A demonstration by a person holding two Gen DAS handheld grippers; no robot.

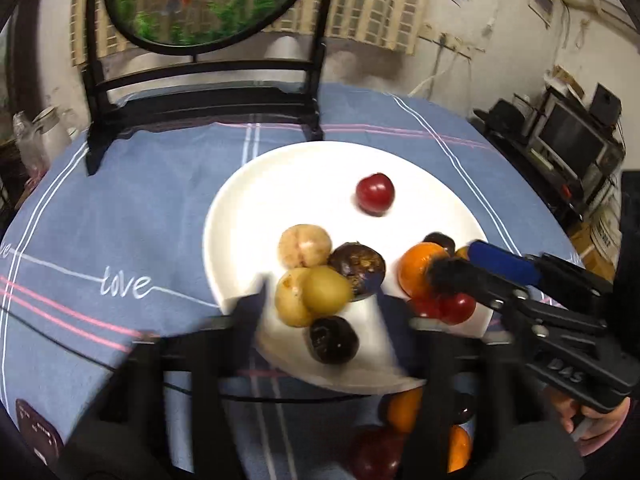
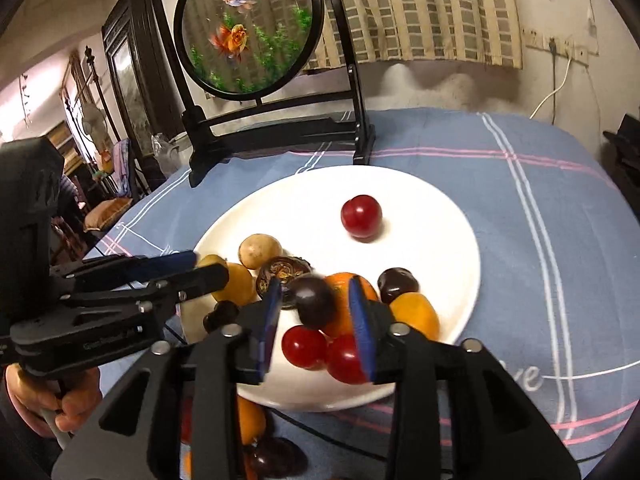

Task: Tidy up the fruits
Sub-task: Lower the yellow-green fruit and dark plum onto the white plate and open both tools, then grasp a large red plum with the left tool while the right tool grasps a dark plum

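A white plate [image 1: 288, 172] [image 2: 432, 216] on the blue cloth holds several fruits. A lone red fruit [image 1: 375, 193] [image 2: 361, 216] lies at the far side. Yellow-brown fruits [image 1: 316, 292] and dark fruits [image 1: 333, 339] cluster near the front. My left gripper [image 1: 320, 308] is open over the yellow and dark fruits. My right gripper [image 2: 316, 312] is open, its blue pads either side of a dark fruit [image 2: 314, 300] and an orange fruit [image 2: 340, 300], above two red fruits [image 2: 304, 346]. The right gripper also shows in the left wrist view [image 1: 472, 264].
A black stand with a round goldfish screen [image 1: 200, 0] [image 2: 248, 28] stands behind the plate. The blue striped tablecloth [image 1: 120, 220] [image 2: 540, 200] covers the round table. More fruits [image 1: 404, 432] [image 2: 256, 440] appear below the plate's near edge, seemingly mirrored on the gripper body.
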